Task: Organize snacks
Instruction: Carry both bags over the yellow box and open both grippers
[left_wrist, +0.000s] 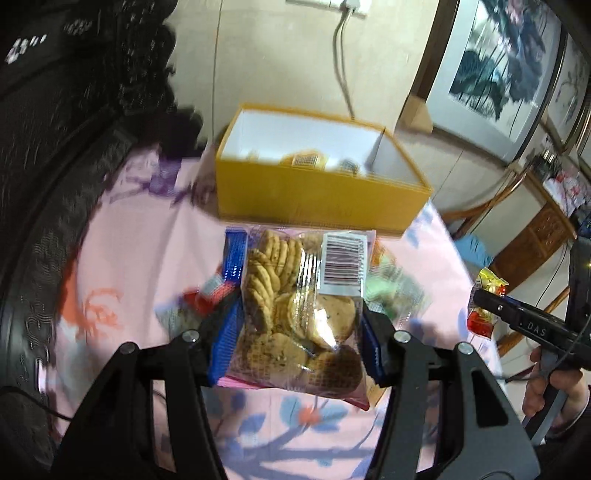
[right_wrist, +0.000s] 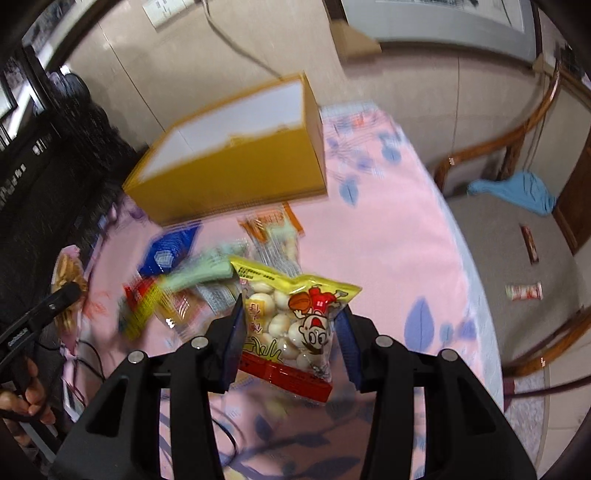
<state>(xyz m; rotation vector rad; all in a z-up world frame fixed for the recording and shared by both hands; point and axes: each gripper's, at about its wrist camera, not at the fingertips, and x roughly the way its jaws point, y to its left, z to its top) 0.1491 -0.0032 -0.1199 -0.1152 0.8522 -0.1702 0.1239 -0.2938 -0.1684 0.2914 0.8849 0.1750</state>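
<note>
My left gripper (left_wrist: 299, 314) is shut on a clear bag of cookies (left_wrist: 295, 306) with a barcode label, held up above the pink flowered tablecloth (left_wrist: 140, 266). My right gripper (right_wrist: 291, 310) is shut on a yellow and red bag of white round snacks (right_wrist: 291, 317), also lifted off the cloth. Beyond both stands an open yellow box (left_wrist: 317, 192) with a white inside; a few packets (left_wrist: 304, 158) lie in it. Each gripper shows at the edge of the other's view: the right gripper (left_wrist: 491, 299) and the left gripper (right_wrist: 66, 291).
Loose packets lie on the cloth between me and the box: a blue one (right_wrist: 170, 251), a green one (right_wrist: 199, 273), an orange one (right_wrist: 269, 221). The table edge curves off on the right. A wooden chair with a blue cloth (right_wrist: 517, 192) stands there; two packets (right_wrist: 524, 291) lie on the floor.
</note>
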